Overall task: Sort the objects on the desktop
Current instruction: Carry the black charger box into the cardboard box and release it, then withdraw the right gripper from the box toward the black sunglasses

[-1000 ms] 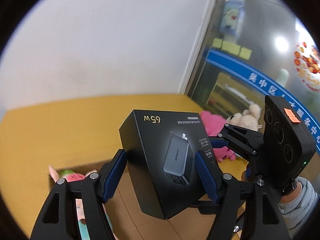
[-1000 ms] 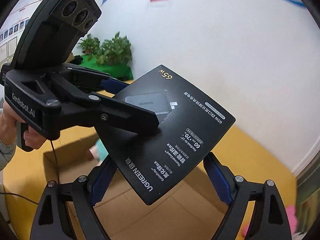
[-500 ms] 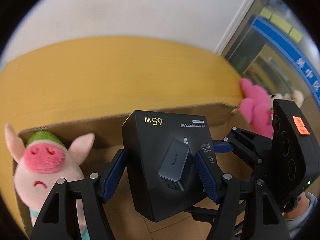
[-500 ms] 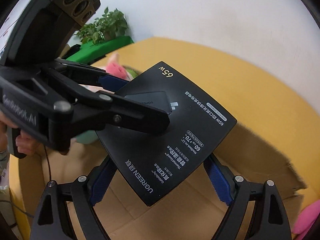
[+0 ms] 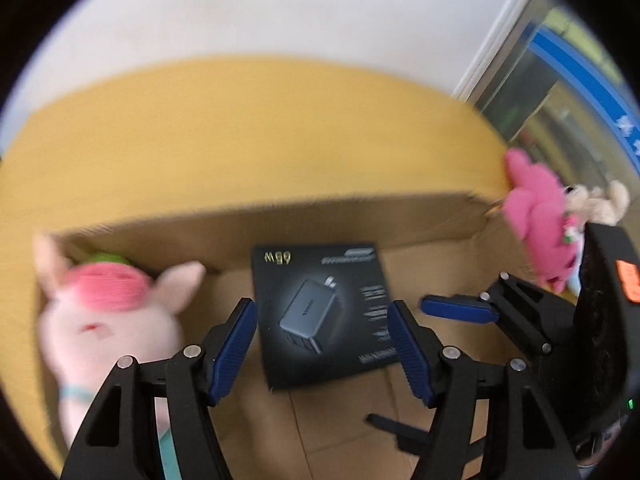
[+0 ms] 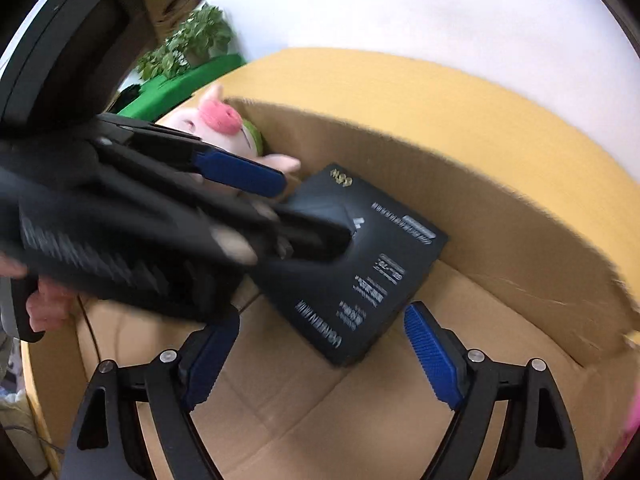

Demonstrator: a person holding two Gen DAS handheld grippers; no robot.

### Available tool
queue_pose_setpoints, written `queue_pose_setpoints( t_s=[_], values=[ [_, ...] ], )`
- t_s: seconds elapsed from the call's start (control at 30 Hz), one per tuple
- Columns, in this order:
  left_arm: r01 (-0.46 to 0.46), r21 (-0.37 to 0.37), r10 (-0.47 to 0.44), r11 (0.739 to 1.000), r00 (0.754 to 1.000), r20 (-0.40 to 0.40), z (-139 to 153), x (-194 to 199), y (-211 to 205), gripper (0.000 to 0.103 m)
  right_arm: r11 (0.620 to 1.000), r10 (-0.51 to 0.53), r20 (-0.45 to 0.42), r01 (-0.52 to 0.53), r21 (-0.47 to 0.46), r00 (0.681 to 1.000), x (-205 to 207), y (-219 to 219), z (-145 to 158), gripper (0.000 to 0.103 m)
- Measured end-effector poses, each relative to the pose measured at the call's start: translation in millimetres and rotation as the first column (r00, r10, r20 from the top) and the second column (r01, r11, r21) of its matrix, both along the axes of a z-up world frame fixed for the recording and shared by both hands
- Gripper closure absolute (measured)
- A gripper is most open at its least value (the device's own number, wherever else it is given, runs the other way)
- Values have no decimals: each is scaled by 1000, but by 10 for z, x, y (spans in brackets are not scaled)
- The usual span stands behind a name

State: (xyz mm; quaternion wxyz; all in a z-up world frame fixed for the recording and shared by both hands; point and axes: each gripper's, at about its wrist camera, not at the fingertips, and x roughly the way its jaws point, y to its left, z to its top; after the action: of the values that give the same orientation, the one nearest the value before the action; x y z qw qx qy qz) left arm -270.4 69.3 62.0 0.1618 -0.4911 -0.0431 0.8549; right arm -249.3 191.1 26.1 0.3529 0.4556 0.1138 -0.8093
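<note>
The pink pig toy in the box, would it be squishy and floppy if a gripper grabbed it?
Probably squishy: the pig plush toy looks like soft fabric, so fingers should sink in. Its ears stick out thinly and would likely flop. It looks light for its size, and leaning in the cardboard box corner, it may slump if nudged.

Both fisheye cameras are looking steeply down into the cardboard box (image 5: 420, 216) from close above. The left wrist view is facing the white wall, framing the black charger box (image 5: 320, 312) at centre. The right wrist view is looking in from the other side — sharing the charger box (image 6: 360, 268) and the pig plush (image 6: 216, 120).
</note>
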Motion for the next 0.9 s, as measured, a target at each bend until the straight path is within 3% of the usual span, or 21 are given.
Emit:
queue_pose_setpoints(
  t_s=[0.17, 0.37, 0.43, 0.6, 0.9],
  values=[
    [24, 21, -19, 999, 973, -228, 670, 824, -227, 32, 989, -150, -119, 147, -30, 982, 616, 328, 472, 4],
    [3, 41, 13, 999, 923, -385, 1026, 1708, -484, 30, 960, -277, -249, 254, -120, 928, 1327, 171, 968, 0],
    [-10, 44, 27, 999, 910, -414, 1047, 1960, -568, 23, 954, -291, -264, 259, -150, 919, 1527, 172, 1067, 1],
    [-18, 61, 43, 998, 903, -427, 1010, 2378, -632, 22, 948, -314, -295, 283, -143, 903, 2017, 154, 1115, 1],
    [12, 42, 7, 999, 906, -423, 915, 2817, -494, 22, 932, -357, -293, 318, -174, 887, 2420, 93, 1066, 0]
  ],
)
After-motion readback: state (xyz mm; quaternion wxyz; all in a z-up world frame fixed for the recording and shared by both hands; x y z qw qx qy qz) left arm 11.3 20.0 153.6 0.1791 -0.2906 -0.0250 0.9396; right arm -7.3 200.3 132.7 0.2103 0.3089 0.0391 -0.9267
